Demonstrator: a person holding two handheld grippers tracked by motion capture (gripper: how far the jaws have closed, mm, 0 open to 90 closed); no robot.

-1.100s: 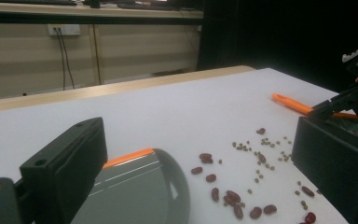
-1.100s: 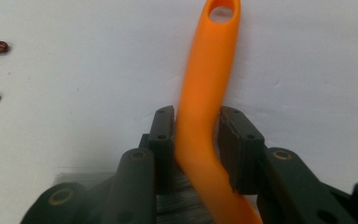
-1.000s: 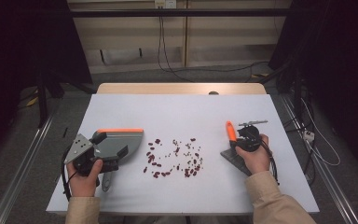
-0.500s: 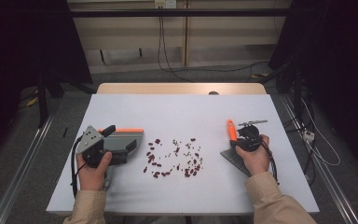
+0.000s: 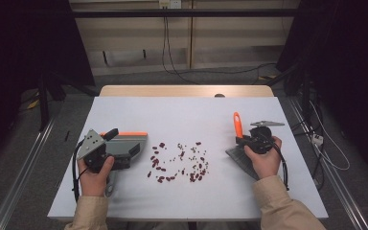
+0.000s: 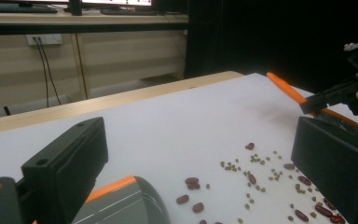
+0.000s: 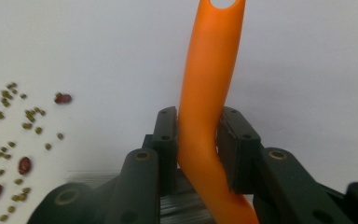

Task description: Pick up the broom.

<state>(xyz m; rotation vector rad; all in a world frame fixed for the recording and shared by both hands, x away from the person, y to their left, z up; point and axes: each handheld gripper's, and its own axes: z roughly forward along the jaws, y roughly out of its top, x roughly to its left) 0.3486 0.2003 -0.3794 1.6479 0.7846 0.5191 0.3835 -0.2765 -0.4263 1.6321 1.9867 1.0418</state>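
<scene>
- Our right gripper [image 7: 198, 140] is clamped on the orange plastic handle [image 7: 208, 93] of a grey-bristled hand brush [image 5: 237, 155], at the centre right of the high view; held this low on a curved handle, the brush could twist between the pads when bristles drag.
- Our left gripper [image 5: 106, 152] sits at the grey plastic dustpan with an orange edge [image 5: 127, 143], centre left; we cannot tell whether its jaws are pressing on it.
- The scattered red beans and small green beans [image 5: 179, 162] lie between the two tools; a fast sweep could flick them past the pan.
- The white tabletop [image 5: 172, 115] has bare room above the beans; its bottom edge is nearer.
</scene>
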